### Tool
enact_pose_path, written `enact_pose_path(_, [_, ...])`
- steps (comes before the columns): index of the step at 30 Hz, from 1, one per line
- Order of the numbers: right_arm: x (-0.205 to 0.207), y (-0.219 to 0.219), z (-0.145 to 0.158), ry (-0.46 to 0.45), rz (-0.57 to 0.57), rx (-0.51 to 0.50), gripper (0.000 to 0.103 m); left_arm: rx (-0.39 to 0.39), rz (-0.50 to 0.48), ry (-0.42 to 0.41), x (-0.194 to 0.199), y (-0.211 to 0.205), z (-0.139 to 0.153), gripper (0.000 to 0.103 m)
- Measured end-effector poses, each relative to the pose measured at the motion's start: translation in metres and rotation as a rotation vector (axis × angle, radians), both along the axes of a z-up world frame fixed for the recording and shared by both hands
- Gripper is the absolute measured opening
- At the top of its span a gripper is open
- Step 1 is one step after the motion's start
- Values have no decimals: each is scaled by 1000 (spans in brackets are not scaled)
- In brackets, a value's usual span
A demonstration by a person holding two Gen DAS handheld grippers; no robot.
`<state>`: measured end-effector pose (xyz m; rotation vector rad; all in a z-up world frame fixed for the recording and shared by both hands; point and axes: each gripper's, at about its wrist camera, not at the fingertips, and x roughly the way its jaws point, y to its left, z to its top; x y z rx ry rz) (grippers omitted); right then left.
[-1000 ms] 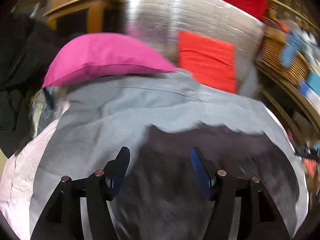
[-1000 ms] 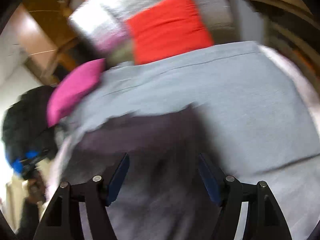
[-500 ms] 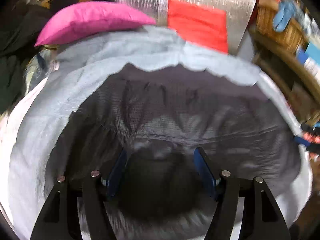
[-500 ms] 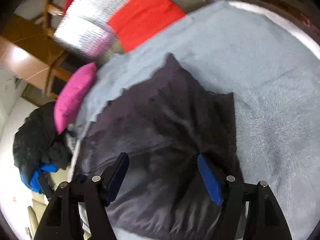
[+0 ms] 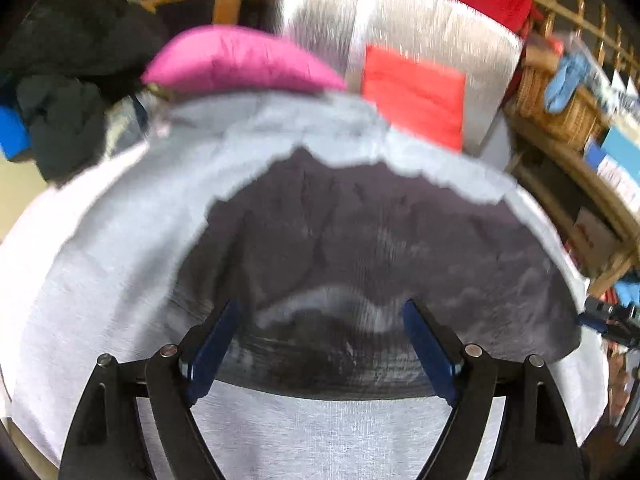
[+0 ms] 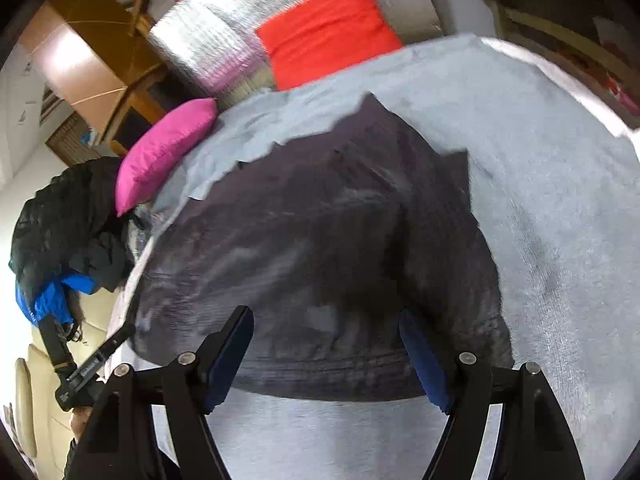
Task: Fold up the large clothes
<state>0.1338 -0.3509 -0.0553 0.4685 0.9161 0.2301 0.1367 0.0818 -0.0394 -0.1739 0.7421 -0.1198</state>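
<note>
A dark grey garment (image 5: pixel 360 248) lies spread on a light grey cover (image 5: pixel 100 280) over a bed. It also shows in the right wrist view (image 6: pixel 312 232), with a fold or sleeve at its right side. My left gripper (image 5: pixel 320 316) is open and empty, above the garment's near edge. My right gripper (image 6: pixel 326 328) is open and empty, also over the near edge, toward the garment's right part. The other gripper (image 6: pixel 80 376) shows at the far left of the right wrist view.
A pink pillow (image 5: pixel 240 60) and a red cushion (image 5: pixel 416 92) lie at the far end against a silver pad (image 5: pixel 400 20). A black and blue clothes pile (image 6: pixel 60 232) sits to the left. Wicker baskets and shelves (image 5: pixel 560 104) stand at the right.
Both grippers have pulled back and up toward the near edge, so more of the garment and cover shows. Both stay open. The garment lies in place.
</note>
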Motion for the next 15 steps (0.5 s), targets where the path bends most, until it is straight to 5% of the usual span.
enact_pose_path(3, [-13,17,12,-51,31,12,79,0,46,2,-6,14,-9,86])
enact_pose_path(7, [-12,29,-20,17,27,-57,79,28,68,234,18,27,-65,86])
enact_pose_path(10, [-13,24,-34,54,-5,-13,79,-38,102,207,11,36,-61,86])
enact_pose_path(15, [-16,38,11,-41,9,-27,79,-52,115,68,-1,24,-26,86])
